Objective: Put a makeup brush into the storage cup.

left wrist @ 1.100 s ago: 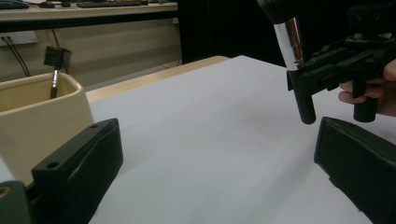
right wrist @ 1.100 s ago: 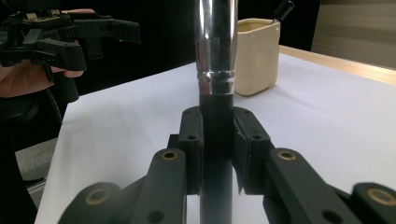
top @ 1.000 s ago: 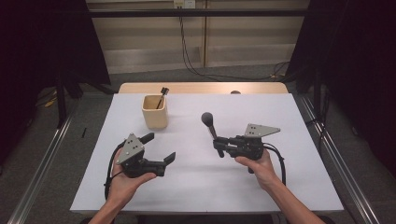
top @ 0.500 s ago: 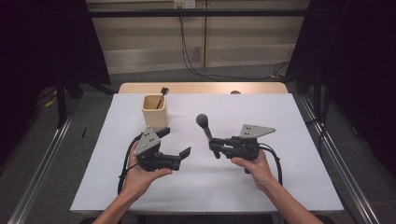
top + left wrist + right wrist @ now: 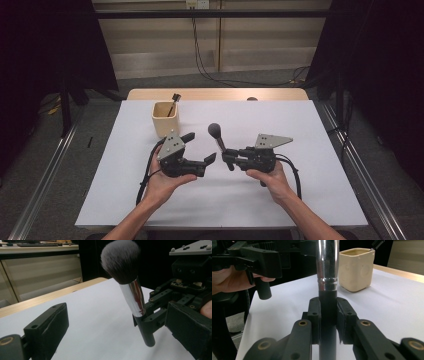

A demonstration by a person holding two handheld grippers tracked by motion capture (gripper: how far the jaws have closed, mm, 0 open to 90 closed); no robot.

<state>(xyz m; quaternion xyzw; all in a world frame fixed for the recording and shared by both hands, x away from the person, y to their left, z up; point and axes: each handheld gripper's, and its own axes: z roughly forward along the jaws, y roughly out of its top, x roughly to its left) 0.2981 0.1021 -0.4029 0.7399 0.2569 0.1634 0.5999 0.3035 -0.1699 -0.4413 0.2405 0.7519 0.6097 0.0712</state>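
**Brush upright in the right tongs, left tongs gaping just beside it**

The white desk (image 5: 300,200) carries little: a cream cup (image 5: 165,119) stands at its far left, with a small dark-handled tool (image 5: 174,100) leaning out of it. Nearer, at the middle, the two hands meet almost nose to nose.

The right tongs (image 5: 229,161) are clamped on the black handle of a brush (image 5: 218,137). The right gripper view shows both pads pressed flat on the handle just below the chrome ferrule (image 5: 327,265). The brush's long axis runs nearly upright, tilted slightly, with the dark bristle head on top and the handle's butt end hanging free below the grip, clear of the desk.

The left tongs (image 5: 200,147) stand wide apart and hold nothing. They point right, towards the brush, which lies just to their right, close but not touching. In the left gripper view, the brush (image 5: 130,290) stands ahead, not yet between the pads.

The left hand is the free one and the nearer to a handover. My reading is that a take calls for the open tongs to slide right until they straddle the ferrule or the handle.
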